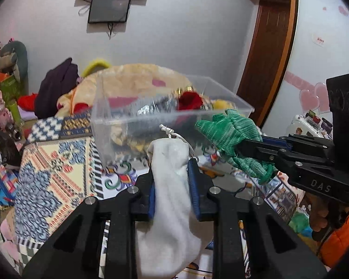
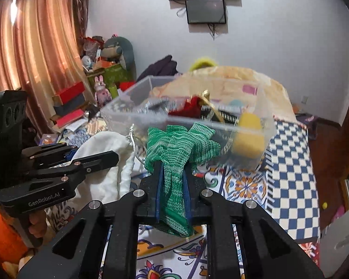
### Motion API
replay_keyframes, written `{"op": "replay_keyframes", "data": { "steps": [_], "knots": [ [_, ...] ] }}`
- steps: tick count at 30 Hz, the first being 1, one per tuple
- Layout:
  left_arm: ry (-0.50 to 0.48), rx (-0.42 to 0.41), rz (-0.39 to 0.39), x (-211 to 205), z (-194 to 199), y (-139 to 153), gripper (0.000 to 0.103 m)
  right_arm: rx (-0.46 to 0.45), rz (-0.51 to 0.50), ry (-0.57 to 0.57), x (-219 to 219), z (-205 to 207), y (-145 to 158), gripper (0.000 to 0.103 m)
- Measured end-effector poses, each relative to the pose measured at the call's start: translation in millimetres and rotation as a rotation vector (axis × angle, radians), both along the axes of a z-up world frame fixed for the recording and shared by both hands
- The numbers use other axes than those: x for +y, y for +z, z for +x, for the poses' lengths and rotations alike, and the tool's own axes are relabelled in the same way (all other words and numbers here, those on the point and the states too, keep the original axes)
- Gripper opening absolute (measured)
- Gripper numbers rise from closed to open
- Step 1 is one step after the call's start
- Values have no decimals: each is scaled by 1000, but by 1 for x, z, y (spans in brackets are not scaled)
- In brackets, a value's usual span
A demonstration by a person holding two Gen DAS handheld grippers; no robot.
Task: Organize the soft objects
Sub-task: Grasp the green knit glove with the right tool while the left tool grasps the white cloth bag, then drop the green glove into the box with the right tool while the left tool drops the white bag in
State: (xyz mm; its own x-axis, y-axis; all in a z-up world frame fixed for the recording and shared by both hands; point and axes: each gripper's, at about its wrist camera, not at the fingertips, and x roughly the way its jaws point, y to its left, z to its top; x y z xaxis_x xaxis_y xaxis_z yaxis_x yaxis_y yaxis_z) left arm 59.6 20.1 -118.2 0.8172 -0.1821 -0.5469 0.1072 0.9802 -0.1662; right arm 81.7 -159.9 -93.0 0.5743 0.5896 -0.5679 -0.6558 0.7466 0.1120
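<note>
1. Transport looks like the step in hand: both soft things are lifted and face the bin [image 1: 118,125], which stands on the bed [image 1: 53,176].
2. Left hand-held gripper [image 1: 171,186] is clenched on a white pouch [image 1: 172,200]; the jaws pinch it across its middle, and its lower part sags below them.
3. Right hand-held gripper [image 2: 172,181] is clenched on a green knit [image 2: 176,148], gripped low so that its upper folds bunch above the fingertips.
4. Seen from the left wrist, the knit [image 1: 230,137] hangs just beside the bin's near right corner, and the pouch sits near the front wall, both still outside it.
5. Next, by judgement, each piece must rise over the rim and be let go inside; the knit is nearer the rim, so it seems the likelier first drop.
6. Pouch: soft, matte cloth, sack-shaped, with a knotted white cord [image 1: 168,131] at its neck.
7. Knit: ribbed, stretchy, mottled green and pale, crumpled into loose flaps.
8. Bin: clear, rigid plastic, rectangular, thin-walled; it already holds a red cloth [image 2: 188,109], a yellow block [image 2: 249,137] that looks like sponge, and some patterned fabric.
9. Bed cover: flat, printed with tile and checker patterns.
10. Limp cloth may catch on the rim, so a clear lift seems wise.
</note>
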Motion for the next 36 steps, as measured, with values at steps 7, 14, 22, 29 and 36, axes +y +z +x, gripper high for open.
{"op": "replay_keyframes", "data": {
  "steps": [7, 14, 22, 29, 36],
  "knots": [
    [30, -84, 2, 11, 3, 31, 24, -55, 37, -34, -10, 5, 23, 14],
    [72, -162, 26, 20, 17, 61, 24, -121, 54, -76, -13, 14, 45, 14],
    [98, -175, 62, 23, 46, 73, 24, -151, 46, -101, -3, 31, 51, 14],
    [146, -148, 67, 27, 78, 69, 24, -135, 15, -121, 9, 49, 42, 14],
    [155, -94, 56, 29, 110, 57, 24, -77, -1, -137, 19, 69, 31, 14]
  ]
}}
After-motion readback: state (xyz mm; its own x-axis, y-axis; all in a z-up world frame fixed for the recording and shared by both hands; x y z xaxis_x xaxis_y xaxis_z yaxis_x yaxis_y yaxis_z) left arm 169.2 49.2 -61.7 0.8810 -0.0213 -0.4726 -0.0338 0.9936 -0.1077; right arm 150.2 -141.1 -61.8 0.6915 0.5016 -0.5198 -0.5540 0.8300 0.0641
